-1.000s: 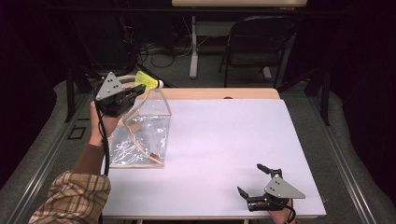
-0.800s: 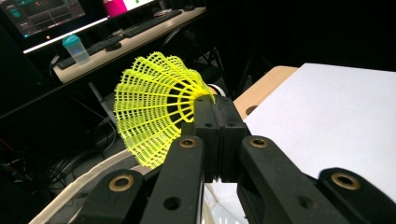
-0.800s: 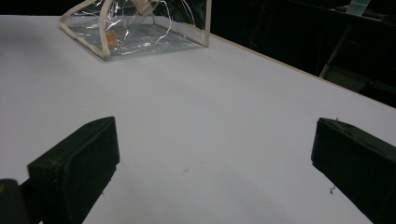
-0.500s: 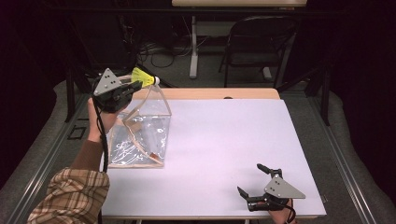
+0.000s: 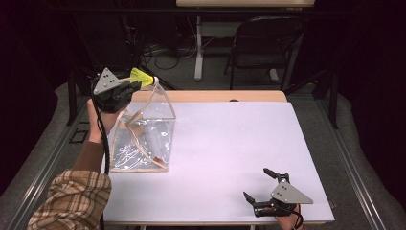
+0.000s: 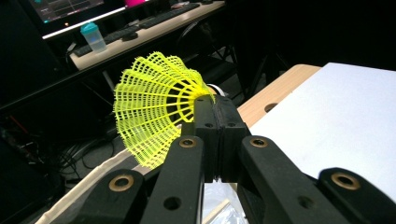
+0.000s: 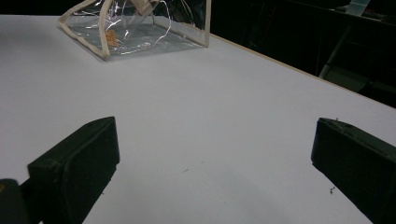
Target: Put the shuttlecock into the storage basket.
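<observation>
1. The shuttlecock (image 5: 141, 76) is held in the air above the far left corner of the table (image 5: 230, 143), over the top of the clear bag (image 5: 141, 139), pinched in the left gripper (image 5: 125, 87).
2. The left gripper view brings out what the high view cannot: the shuttlecock (image 6: 156, 109) has a bright yellow mesh skirt flaring away from the jaws, which are pressed tight together on its base end, with a bit of white showing just behind them.
3. The high view alone gives the layout: the bag stands on the table's left part with its cream-edged top raised toward the left gripper, and the right gripper (image 5: 261, 189) rests low at the near right edge, well apart from the bag.
4. The right gripper view looks along the bare white table to the bag (image 7: 135, 25) far off; its jaws stand wide apart with nothing between them.
5. Against the frame a second ago, the left gripper and shuttlecock sit slightly higher and further left; the right gripper has not moved.
</observation>
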Demonstrator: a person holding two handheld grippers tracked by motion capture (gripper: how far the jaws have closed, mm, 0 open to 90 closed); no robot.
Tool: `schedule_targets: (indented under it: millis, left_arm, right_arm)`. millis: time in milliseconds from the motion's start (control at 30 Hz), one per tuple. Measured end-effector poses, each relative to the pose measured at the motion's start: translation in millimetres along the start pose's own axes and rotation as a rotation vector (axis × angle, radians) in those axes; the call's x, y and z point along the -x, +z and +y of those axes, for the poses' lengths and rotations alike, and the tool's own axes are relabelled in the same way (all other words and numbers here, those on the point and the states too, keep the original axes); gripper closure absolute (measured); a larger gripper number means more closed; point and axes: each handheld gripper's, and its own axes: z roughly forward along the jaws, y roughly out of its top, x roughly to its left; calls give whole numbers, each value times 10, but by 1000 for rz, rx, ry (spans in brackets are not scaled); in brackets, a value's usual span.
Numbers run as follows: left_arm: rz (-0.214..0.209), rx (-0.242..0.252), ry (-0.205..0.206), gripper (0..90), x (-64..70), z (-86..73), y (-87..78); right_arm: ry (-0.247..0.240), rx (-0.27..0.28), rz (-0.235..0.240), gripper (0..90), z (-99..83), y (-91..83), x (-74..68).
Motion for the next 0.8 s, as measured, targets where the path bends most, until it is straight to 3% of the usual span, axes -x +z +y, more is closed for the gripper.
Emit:
schedule_targets:
  millis: [800]
  left_arm:
    - [55, -33, -54, 900, -198, -128, 56]
  right_arm:
    - [-1, -1, 0, 6, 1, 3, -2]
